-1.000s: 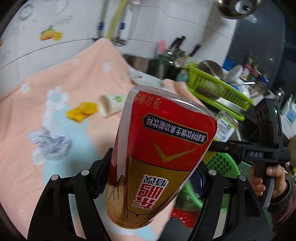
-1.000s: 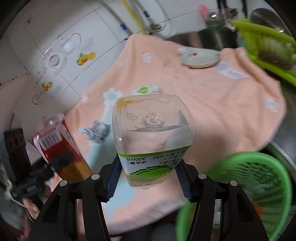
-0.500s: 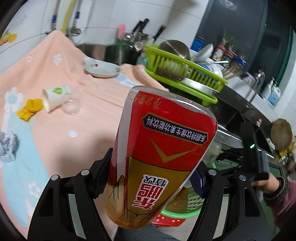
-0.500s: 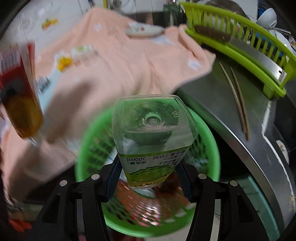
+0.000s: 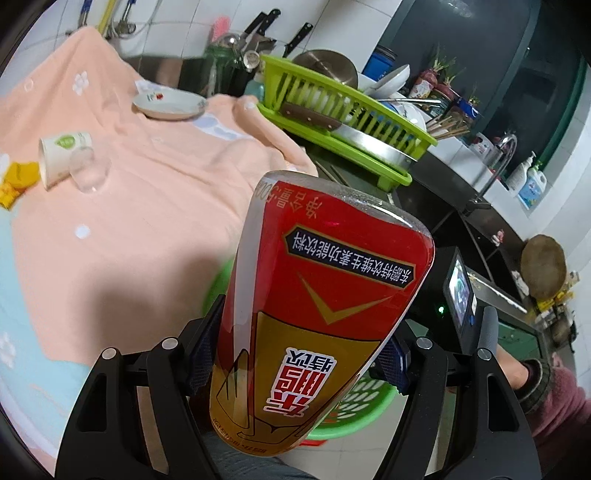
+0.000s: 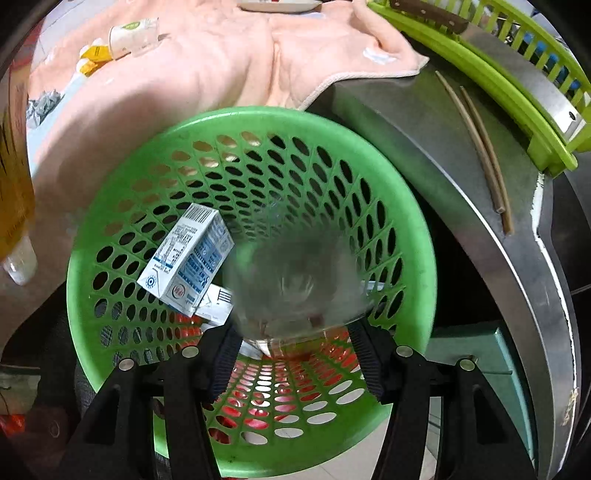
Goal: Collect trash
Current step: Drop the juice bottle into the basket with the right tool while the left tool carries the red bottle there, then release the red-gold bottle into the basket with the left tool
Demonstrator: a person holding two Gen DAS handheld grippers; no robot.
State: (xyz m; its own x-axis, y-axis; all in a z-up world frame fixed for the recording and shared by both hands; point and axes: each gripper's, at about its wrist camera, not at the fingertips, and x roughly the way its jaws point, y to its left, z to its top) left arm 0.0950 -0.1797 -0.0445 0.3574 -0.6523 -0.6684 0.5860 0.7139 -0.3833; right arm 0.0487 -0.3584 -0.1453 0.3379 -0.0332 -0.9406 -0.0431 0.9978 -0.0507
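Your red-and-gold bottle (image 5: pixel 325 325) sits upside down between the pads, tilted, label inverted. A clear bottle (image 6: pixel 295 284), motion-blurred, is over the green perforated basket (image 6: pixel 413 236); whether it's gripped, can't tell. A white-blue carton (image 6: pixel 188 258) lies tilted inside. A paper cup (image 5: pixel 64 155) lies tipped on the cloth.

Home kitchen: dish rack (image 5: pixel 343 107), knives (image 5: pixel 258 27), faucet (image 5: pixel 496 155), steel counter (image 6: pixel 424 147).

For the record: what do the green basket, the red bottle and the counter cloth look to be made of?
Basket: moulded plastic, slightly glossy, by its uniform green and its regular punched holes. Red bottle: clear plastic under a shiny printed sleeve; its base edge shows through and glints. Cloth: soft towel-like fabric, matte, by its folds and hemmed edge.
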